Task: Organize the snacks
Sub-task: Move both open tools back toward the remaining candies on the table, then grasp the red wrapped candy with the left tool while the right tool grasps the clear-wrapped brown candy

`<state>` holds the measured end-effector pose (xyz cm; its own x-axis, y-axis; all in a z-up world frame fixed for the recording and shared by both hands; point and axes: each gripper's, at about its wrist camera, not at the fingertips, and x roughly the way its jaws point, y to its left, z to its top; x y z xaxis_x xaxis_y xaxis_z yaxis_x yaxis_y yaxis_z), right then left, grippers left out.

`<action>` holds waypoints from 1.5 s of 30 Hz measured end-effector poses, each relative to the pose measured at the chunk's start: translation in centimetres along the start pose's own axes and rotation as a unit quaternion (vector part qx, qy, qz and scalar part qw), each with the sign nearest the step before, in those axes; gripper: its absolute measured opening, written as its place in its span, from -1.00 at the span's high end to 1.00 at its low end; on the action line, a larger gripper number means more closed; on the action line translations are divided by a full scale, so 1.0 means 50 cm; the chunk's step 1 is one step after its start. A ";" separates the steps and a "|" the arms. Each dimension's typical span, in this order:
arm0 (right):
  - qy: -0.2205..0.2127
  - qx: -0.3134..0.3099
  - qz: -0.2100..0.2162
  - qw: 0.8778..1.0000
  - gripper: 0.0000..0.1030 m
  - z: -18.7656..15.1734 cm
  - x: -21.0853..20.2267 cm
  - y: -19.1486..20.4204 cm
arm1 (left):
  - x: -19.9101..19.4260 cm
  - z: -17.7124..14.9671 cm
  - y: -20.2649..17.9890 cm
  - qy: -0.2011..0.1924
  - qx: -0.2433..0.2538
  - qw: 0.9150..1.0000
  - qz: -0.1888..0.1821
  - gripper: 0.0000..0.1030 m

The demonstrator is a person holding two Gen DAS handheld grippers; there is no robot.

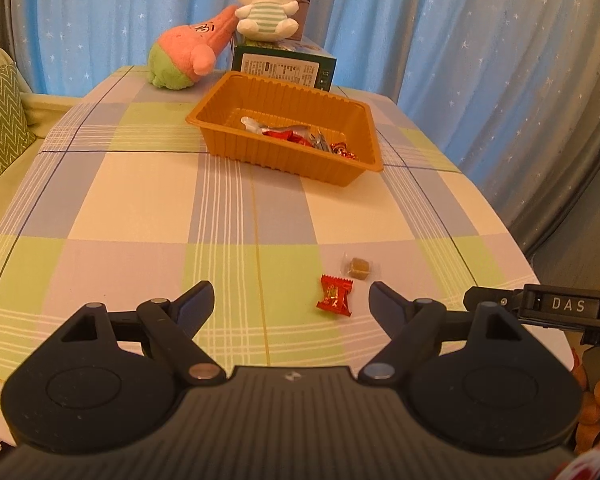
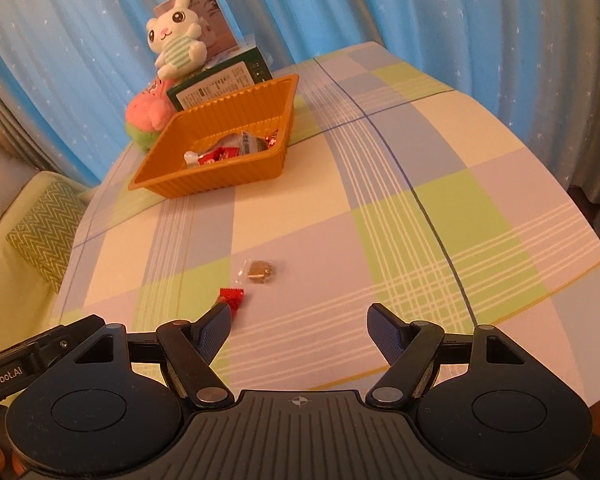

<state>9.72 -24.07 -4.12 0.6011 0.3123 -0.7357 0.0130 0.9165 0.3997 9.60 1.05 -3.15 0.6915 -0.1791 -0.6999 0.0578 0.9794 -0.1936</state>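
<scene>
Your red candy (image 1: 334, 295) and the clear-wrapped brown one (image 1: 359, 267) sit loose on the counter (image 1: 140, 216), well short of the orange tray (image 1: 288, 160). Both your left gripper (image 1: 291, 300) and right gripper (image 2: 298, 320) have fingers spread wide, holding nothing. Only the right view hides the red candy's lower end behind a finger.

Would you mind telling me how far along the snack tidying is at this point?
Several wrapped snacks already lie in the orange tray. Nothing is in hand: the left gripper and right gripper are both open. Left on the tablecloth: the red candy and the clear-wrapped brown candy.
</scene>
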 end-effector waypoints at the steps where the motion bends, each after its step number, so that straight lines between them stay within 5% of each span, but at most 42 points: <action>1: 0.000 -0.001 -0.002 1.000 -0.45 -0.002 0.002 -0.002 | 0.005 -0.002 -0.002 0.002 0.002 1.000 0.001 -0.57; 32: 0.026 0.012 -0.010 1.000 -0.45 0.011 0.151 -0.064 | 0.256 -0.011 -0.077 0.081 0.108 0.990 -0.043 0.52; 39: 0.029 -0.030 -0.002 0.999 -0.45 0.022 0.179 -0.046 | 0.244 -0.008 -0.049 0.073 0.105 0.991 -0.033 0.61; 45: 0.038 -0.147 0.014 0.988 -0.44 0.037 0.222 0.005 | 0.224 0.004 0.004 0.065 0.086 0.994 -0.012 0.72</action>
<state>17.86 -20.85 -11.15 0.5368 0.3460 -0.7695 -0.2417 0.9369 0.2527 17.47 -0.76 -10.88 0.5903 -0.2024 -0.7814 0.2030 0.9742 -0.0990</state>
